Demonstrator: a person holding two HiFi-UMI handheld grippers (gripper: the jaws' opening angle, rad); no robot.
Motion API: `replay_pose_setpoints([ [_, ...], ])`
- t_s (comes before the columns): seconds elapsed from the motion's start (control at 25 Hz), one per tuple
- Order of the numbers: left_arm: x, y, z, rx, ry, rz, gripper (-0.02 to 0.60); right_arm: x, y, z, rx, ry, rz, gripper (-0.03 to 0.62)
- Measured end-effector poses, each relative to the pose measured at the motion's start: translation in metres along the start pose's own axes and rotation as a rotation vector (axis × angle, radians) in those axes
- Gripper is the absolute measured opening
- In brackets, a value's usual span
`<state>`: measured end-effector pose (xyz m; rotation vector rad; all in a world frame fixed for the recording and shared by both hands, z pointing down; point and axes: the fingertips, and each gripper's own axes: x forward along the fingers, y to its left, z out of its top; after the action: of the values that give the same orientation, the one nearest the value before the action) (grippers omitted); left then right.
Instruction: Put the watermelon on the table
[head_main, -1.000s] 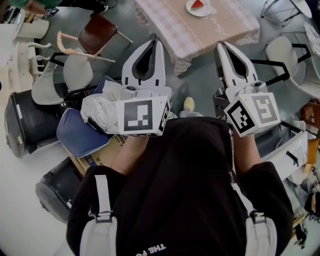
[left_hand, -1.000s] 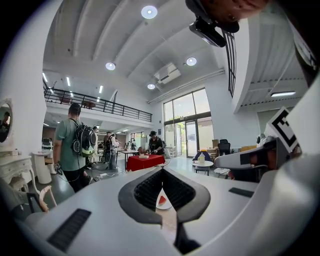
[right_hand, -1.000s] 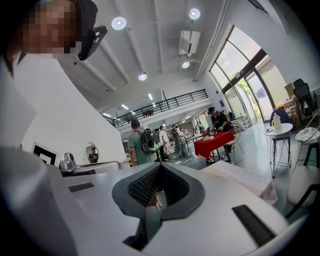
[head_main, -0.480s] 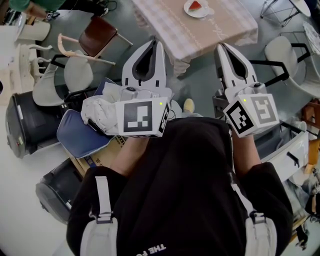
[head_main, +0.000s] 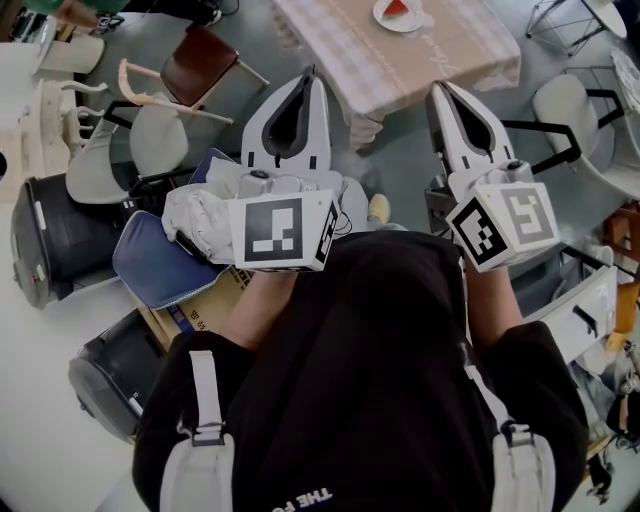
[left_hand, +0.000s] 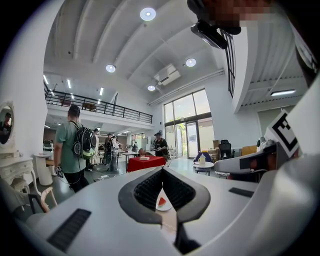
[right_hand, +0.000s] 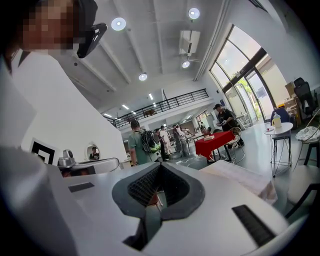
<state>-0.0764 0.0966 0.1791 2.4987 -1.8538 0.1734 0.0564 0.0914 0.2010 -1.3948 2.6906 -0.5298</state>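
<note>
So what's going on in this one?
A person stands a little short of a cloth-covered table, with a gripper in each hand. The left hand-held gripper and the right hand-held gripper are both shut and empty, pointing toward the table. The watermelon slice already sits on a plate on that table, and neither gripper is touching it.

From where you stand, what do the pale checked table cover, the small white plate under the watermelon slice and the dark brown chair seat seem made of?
Pale checked table cover: soft woven cloth, matte; its corner hangs in folds. Small white plate: smooth and bright, probably glazed ceramic, perhaps plastic; too small to tell. Dark brown chair seat: smooth, faintly shiny, perhaps vinyl or varnished wood.
</note>
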Motion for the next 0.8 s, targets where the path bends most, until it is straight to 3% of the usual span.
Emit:
replay_pose_setpoints([
  [0.8,0.0087,0.0002,-0.0079,-0.02,0.015,-0.036,0.009,0.007,-0.0011,-0.0041,0.011,0.007,-0.017,0.012],
])
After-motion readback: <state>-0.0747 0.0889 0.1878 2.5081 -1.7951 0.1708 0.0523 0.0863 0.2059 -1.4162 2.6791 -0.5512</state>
